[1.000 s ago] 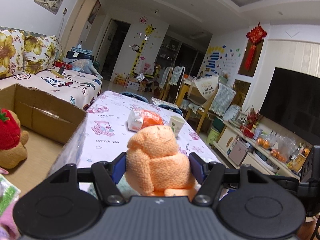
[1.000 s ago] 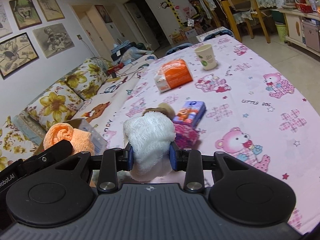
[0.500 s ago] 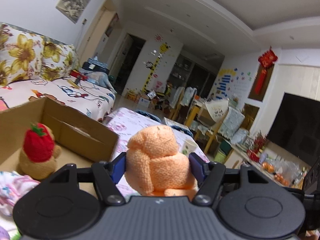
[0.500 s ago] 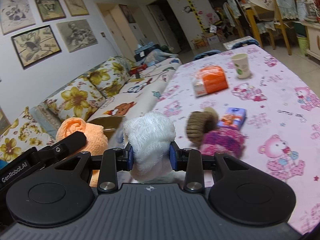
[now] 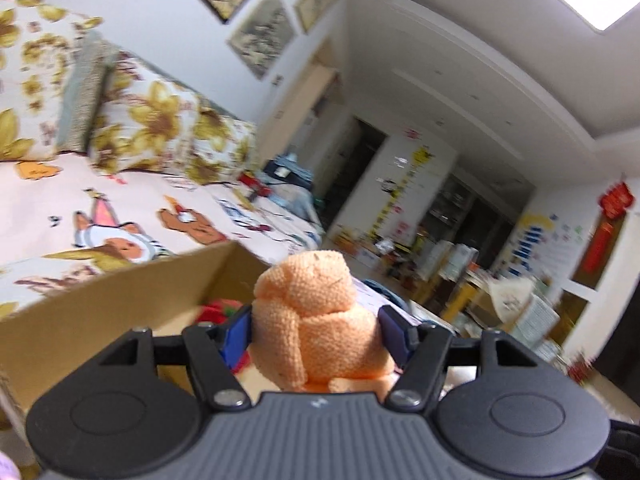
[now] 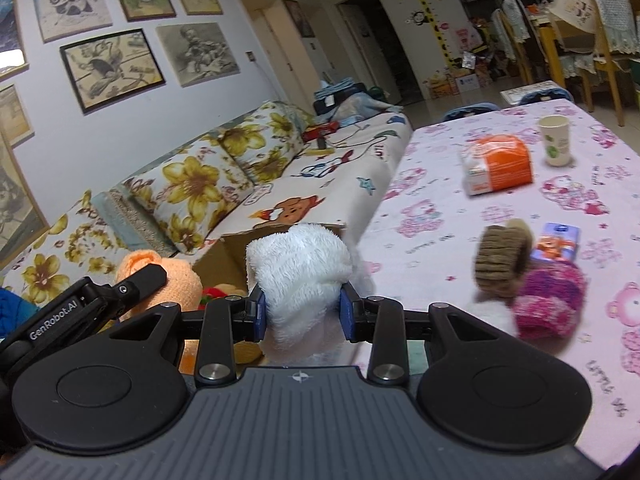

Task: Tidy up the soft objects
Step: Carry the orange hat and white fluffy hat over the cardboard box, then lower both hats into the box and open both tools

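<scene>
Left wrist view: your left claw (image 5: 316, 330) is clamped on the orange knit roll (image 5: 316, 320), held above the cardboard box (image 5: 120, 300), likely for dropping in. Right wrist view: your right claw (image 6: 302, 314) squeezes the white fluffy roll (image 6: 300, 272), box just beyond; pink sock (image 6: 548, 304) waits on the worktop (image 6: 440, 208), right.

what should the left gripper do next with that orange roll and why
Probably lower the left gripper a little into the cardboard box and then open. It is shut on the orange knitted roll, the open box with a red plush inside lies just ahead and below, and the right gripper carries a white fluffy roll close behind.
</scene>
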